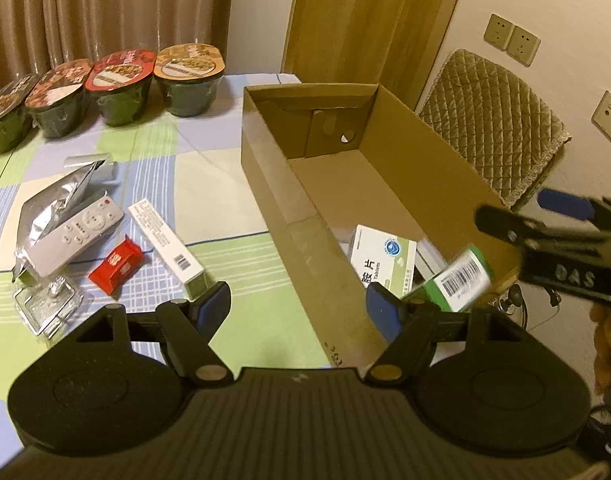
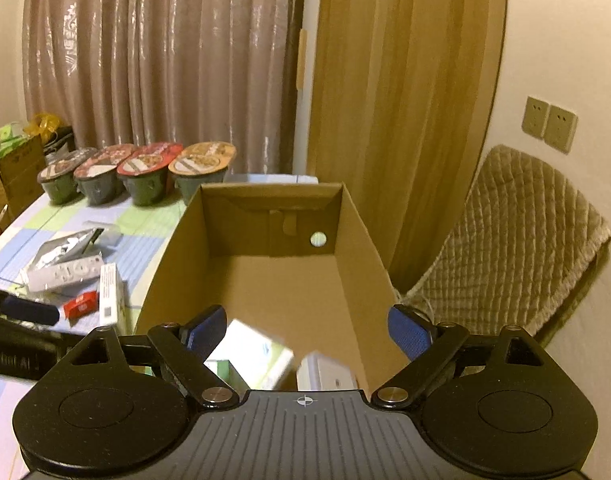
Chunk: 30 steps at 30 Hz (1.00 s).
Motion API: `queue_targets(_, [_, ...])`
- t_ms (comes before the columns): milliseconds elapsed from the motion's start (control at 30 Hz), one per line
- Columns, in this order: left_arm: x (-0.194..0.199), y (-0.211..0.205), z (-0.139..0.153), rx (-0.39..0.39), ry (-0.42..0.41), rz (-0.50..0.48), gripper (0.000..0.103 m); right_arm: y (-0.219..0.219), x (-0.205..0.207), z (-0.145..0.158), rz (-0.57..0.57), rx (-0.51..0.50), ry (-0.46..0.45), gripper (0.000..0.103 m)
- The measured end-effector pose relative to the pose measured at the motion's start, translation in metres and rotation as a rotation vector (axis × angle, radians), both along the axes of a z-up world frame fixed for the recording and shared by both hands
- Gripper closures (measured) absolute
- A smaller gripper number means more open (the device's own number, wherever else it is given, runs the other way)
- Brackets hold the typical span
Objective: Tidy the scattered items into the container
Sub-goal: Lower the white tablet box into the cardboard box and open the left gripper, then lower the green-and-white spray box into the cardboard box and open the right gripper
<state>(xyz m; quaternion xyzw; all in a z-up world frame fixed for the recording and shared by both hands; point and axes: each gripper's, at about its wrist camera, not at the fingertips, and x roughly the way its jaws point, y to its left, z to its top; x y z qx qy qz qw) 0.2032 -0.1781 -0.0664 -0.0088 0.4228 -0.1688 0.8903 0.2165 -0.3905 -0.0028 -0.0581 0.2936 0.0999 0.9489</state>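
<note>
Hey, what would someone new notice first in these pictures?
Probably the big open cardboard box on the checked tablecloth, with a white medicine box lying in its near end. Next, four sealed noodle bowls lined up by the curtain, and a white remote among scattered items left of the box.

box (image 1: 265, 168): matt cardboard | pouch (image 1: 53, 204): shiny crinkled foil | tablecloth (image 1: 209, 184): cloth

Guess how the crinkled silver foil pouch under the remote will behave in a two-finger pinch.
The foil pouch is creased and puffed, so it will probably crumple rather than stay stiff. Its shiny film looks slippery. The white remote lies on it, so lifting the pouch would likely tip the remote off.
</note>
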Motion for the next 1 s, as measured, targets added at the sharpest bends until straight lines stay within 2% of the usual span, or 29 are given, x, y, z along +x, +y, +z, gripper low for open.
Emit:
queue_targets(367, [-0.023, 0.018, -0.003, -0.007, 0.019, 0.031, 0.028, 0.001, -0.045, -0.003, -0.033, 0.051, 0.033, 0.01])
queue_targets(533, [-0.036, 0.03, -0.003, -0.011, 0.024, 0.048, 0.026, 0.018, -0.055, -0.01, 0.015, 0.021, 0.064, 0.01])
queue_targets(733, [-0.044, 0.045, -0.007, -0.008, 0.037, 0.072, 0.026, 0.039, -0.039, -0.015, 0.054, -0.025, 0.059, 0.01])
queue_targets(1000, [-0.036, 0.057, -0.011, -0.012, 0.043, 0.102, 0.025, 0.047, -0.001, -0.018, 0.048, -0.063, 0.02, 0.01])
